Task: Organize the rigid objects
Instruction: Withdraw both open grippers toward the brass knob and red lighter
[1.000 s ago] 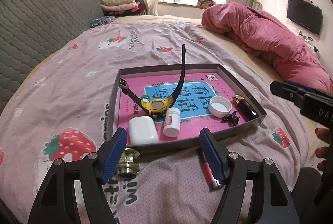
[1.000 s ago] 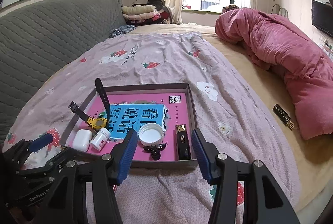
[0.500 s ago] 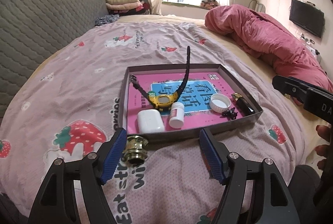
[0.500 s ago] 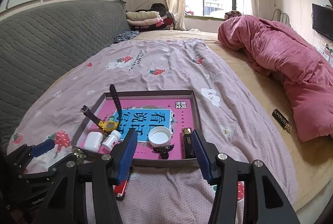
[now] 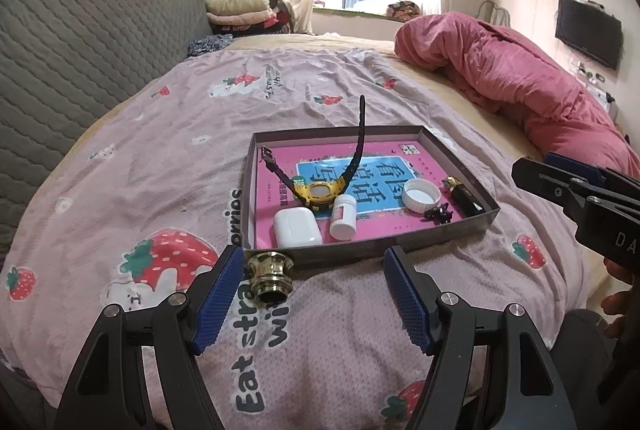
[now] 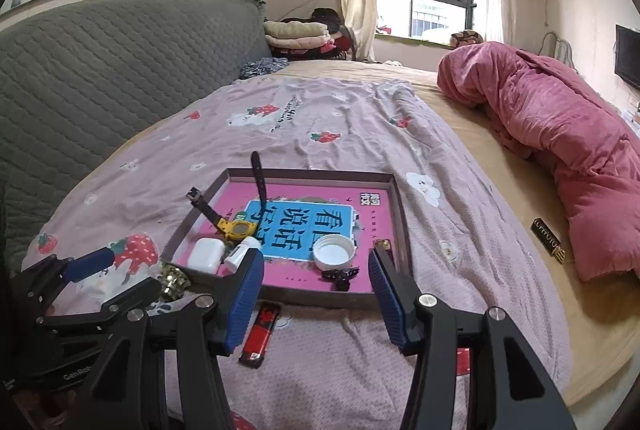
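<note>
One brass knob (image 5: 271, 276) beside left claw (image 5: 314, 292).

Left gripper (image 5: 314, 294) fingers spread wide, right gripper (image 6: 316, 296) likewise, both angled downward

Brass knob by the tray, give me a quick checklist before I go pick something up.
1. Left gripper open and empty: ok.
2. Right gripper open and empty: ok.
3. Brass knob outside the tray, reachable beside the left gripper's left finger: ok.
4. Red lighter lying on the bedspread in front of the tray, unobstructed: ok.
5. Free space in the tray for more items: ok.
6. Watch strap sticking up, clear of the approach: cannot tell.
</note>
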Action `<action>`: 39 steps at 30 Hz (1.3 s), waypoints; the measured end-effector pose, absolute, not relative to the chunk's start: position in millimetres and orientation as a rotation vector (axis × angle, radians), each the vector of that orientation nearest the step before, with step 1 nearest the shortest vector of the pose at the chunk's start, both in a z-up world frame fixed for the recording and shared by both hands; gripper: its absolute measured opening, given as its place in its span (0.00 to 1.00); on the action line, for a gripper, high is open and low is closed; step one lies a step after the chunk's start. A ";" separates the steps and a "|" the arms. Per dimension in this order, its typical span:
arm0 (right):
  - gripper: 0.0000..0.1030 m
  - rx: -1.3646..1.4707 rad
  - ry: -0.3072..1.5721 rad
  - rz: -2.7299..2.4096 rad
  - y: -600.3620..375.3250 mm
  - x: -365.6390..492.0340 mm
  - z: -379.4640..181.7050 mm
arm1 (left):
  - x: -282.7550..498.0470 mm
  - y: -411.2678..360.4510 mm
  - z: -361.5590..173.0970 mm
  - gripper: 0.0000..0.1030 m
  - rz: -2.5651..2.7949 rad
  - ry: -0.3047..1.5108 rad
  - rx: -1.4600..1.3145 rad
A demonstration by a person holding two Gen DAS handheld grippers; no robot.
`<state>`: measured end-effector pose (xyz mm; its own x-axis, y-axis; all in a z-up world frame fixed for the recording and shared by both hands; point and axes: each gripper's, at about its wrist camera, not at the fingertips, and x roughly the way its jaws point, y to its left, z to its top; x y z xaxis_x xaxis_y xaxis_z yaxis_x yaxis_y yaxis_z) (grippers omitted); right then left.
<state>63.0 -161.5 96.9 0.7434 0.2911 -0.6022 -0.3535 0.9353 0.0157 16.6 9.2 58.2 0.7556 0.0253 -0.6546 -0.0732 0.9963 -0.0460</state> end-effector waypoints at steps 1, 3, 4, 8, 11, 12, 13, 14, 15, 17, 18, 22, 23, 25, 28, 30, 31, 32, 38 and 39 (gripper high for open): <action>0.52 -0.105 0.642 0.360 -161.0 60.5 96.9 | 15.4 8.8 57.9 0.72 0.055 0.717 -0.068; 0.52 -0.110 0.641 0.366 -159.0 56.8 96.2 | 14.0 8.6 56.9 0.72 0.058 0.724 -0.064; 0.52 -0.112 0.643 0.373 -157.2 55.1 95.6 | 13.1 9.0 56.6 0.72 0.060 0.727 -0.062; 0.52 -0.119 0.658 0.386 -153.9 51.4 89.7 | 10.0 10.2 55.3 0.72 0.068 0.738 -0.059; 0.52 -0.112 0.679 0.397 -153.2 51.1 84.1 | 8.7 12.5 52.4 0.72 0.075 0.753 -0.060; 0.52 -0.111 0.688 0.394 -153.7 50.7 81.0 | 8.6 13.7 51.1 0.72 0.076 0.759 -0.064; 0.52 -0.107 0.694 0.397 -154.0 50.7 79.0 | 8.5 14.4 49.9 0.72 0.078 0.764 -0.065; 0.52 -0.103 0.699 0.399 -154.0 49.6 77.0 | 8.8 15.1 48.6 0.72 0.081 0.772 -0.066; 0.52 -0.101 0.704 0.399 -154.1 49.4 74.9 | 9.2 15.6 47.4 0.72 0.084 0.777 -0.066; 0.52 -0.095 0.719 0.399 -154.6 49.8 69.3 | 9.0 17.6 45.3 0.72 0.088 0.786 -0.070; 0.52 -0.091 0.727 0.400 -154.8 49.8 66.7 | 9.0 18.6 44.1 0.72 0.088 0.790 -0.072; 0.52 -0.091 0.755 0.399 -154.3 50.4 56.0 | 12.2 21.6 36.8 0.72 0.087 0.821 -0.092; 0.52 -0.090 0.760 0.399 -154.2 50.3 53.5 | 12.8 22.3 34.9 0.72 0.087 0.828 -0.096; 0.52 -0.095 0.772 0.402 -152.6 50.3 47.6 | 13.8 22.8 30.8 0.72 0.084 0.843 -0.102; 0.52 -0.100 0.785 0.405 -149.9 51.2 40.2 | 16.9 24.5 23.7 0.72 0.076 0.868 -0.124; 0.52 -0.100 0.802 0.407 -147.7 52.4 33.5 | 19.2 26.9 18.8 0.72 0.076 0.887 -0.142; 0.52 -0.101 0.812 0.408 -145.9 53.0 29.2 | 20.3 28.9 16.4 0.72 0.090 0.896 -0.142; 0.52 -0.103 0.817 0.408 -144.4 52.8 26.5 | 21.1 31.1 14.7 0.72 0.094 0.899 -0.145; 0.52 -0.115 0.856 0.430 -131.1 56.4 6.0 | 30.0 48.3 4.1 0.72 0.123 0.915 -0.181; 0.52 -0.119 0.860 0.431 -129.0 57.4 2.9 | 32.6 50.6 1.9 0.72 0.125 0.916 -0.184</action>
